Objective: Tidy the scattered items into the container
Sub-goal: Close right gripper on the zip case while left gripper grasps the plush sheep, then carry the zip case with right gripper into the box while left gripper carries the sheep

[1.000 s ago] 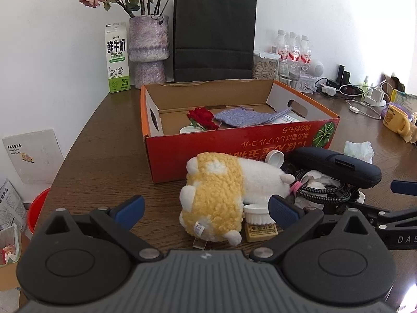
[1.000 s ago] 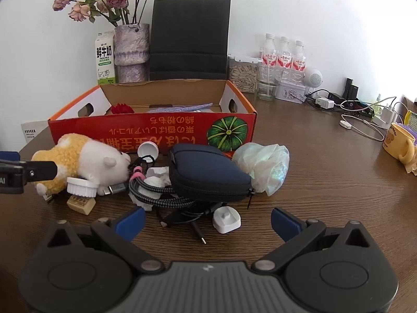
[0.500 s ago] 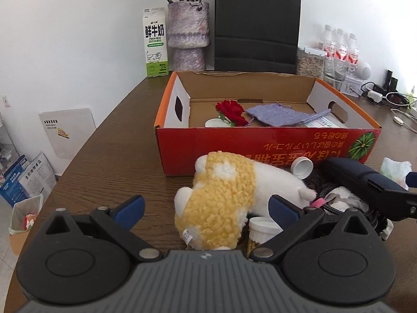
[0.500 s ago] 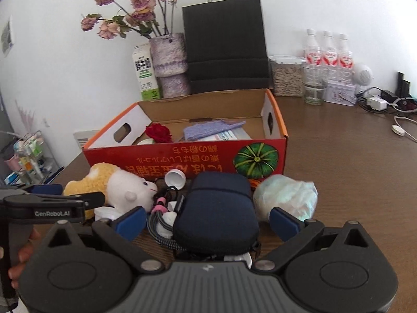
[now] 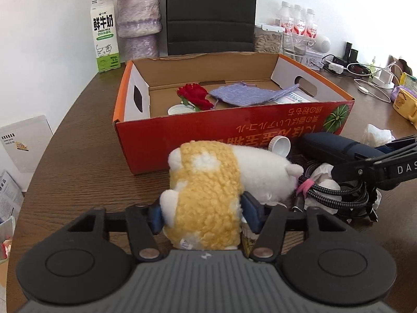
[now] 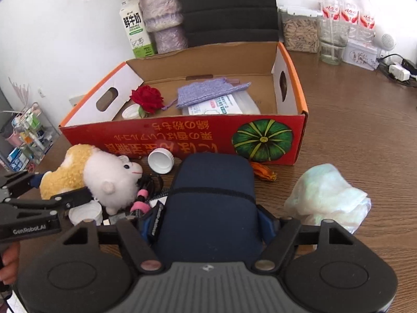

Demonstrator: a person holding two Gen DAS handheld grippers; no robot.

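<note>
In the lower centre of both views: each gripper was clamped on an item just in front of the box.
Left gripper (image 5: 204, 215): jaws pinched the yellow rear of the plush sheep (image 5: 221, 182), which lay on the table (image 5: 78, 161) against the box's red front wall.
Right gripper (image 6: 208, 224): jaws squeezed the sides of the dark blue pouch (image 6: 211, 203), below the pumpkin print.
Cardboard box (image 6: 182, 135): centre frame, open-topped, holding a red rose (image 6: 147, 99), a purple knitted bag (image 6: 206, 92) and a white packet (image 6: 221, 105).
Loose items: white cap (image 6: 160, 160) between sheep and pouch; braided cable (image 5: 336, 195) right of the sheep; crumpled plastic bag (image 6: 328, 195) at right.
</note>
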